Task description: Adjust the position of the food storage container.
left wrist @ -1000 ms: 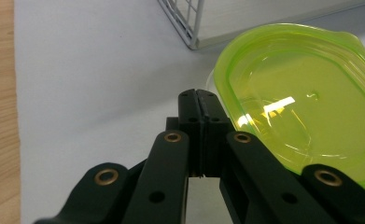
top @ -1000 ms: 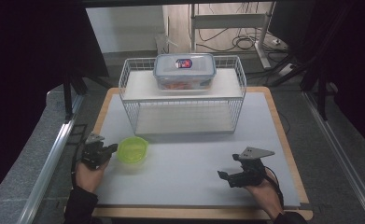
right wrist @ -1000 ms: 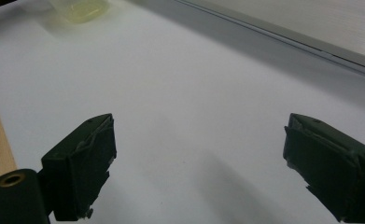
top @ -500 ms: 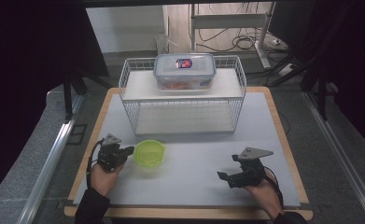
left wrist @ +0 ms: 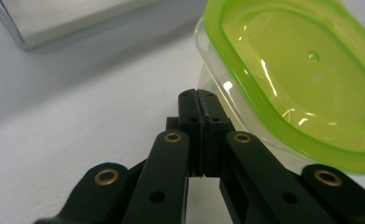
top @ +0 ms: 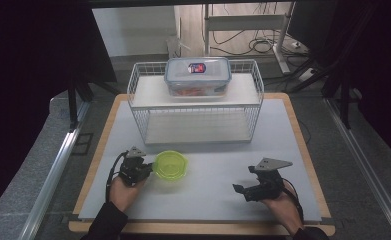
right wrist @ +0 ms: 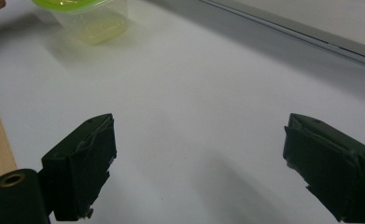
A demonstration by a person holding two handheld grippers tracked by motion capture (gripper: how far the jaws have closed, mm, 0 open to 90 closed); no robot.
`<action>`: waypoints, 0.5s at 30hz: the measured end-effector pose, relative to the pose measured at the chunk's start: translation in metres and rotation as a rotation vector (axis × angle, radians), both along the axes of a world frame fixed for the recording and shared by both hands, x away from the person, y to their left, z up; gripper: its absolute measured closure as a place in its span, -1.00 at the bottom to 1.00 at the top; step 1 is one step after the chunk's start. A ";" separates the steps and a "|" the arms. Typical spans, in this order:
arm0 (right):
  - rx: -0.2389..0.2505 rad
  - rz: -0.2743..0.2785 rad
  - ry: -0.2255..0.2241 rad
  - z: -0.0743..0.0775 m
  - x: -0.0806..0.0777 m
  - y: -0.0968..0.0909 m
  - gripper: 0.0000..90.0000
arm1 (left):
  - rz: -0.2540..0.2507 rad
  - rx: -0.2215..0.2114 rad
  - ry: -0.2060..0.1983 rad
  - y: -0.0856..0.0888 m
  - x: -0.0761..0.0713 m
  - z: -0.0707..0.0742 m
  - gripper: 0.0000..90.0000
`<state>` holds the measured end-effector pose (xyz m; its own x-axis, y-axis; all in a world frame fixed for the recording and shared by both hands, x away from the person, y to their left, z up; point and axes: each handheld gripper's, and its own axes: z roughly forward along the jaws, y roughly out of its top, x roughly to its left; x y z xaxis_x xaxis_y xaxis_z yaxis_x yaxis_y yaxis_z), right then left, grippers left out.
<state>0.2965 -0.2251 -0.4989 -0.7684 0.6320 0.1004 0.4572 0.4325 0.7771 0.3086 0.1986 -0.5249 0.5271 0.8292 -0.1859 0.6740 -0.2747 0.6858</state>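
Note:
A small clear container with a green lid [top: 170, 165] stands on the white table top, left of the middle. My left gripper [top: 145, 170] lies against its left side. In the left gripper view the jaws [left wrist: 200, 100] are pressed flat together with nothing between them, and their tips touch the container [left wrist: 301, 79] at its clear wall below the lid's rim. My right gripper [top: 239, 189] rests at the front right with its jaws pointing left. In the right gripper view that gripper [right wrist: 199, 154] stands wide open over bare table, the container [right wrist: 84, 14] far off at the top left.
A white wire rack [top: 195, 112] with two shelves stands at the back middle of the table. A clear box with a blue-rimmed lid [top: 198, 75] sits on its top shelf. The table's wooden edge [top: 98, 150] runs along the left.
My left gripper has moved right from the table's left edge, and the green-lidded container has slid right along with it. The right gripper has stayed put.

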 end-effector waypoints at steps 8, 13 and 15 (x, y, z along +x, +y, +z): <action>-0.006 0.005 0.004 0.000 0.000 0.000 -0.79 | -0.043 -0.021 0.059 -0.004 0.001 -0.013 1.00; -0.009 0.006 0.006 -0.001 0.000 0.001 -0.78 | -0.066 -0.017 0.055 -0.011 0.002 -0.013 1.00; -0.009 0.005 0.008 -0.001 0.000 0.001 -0.78 | -0.068 -0.020 0.056 -0.014 0.002 -0.012 1.00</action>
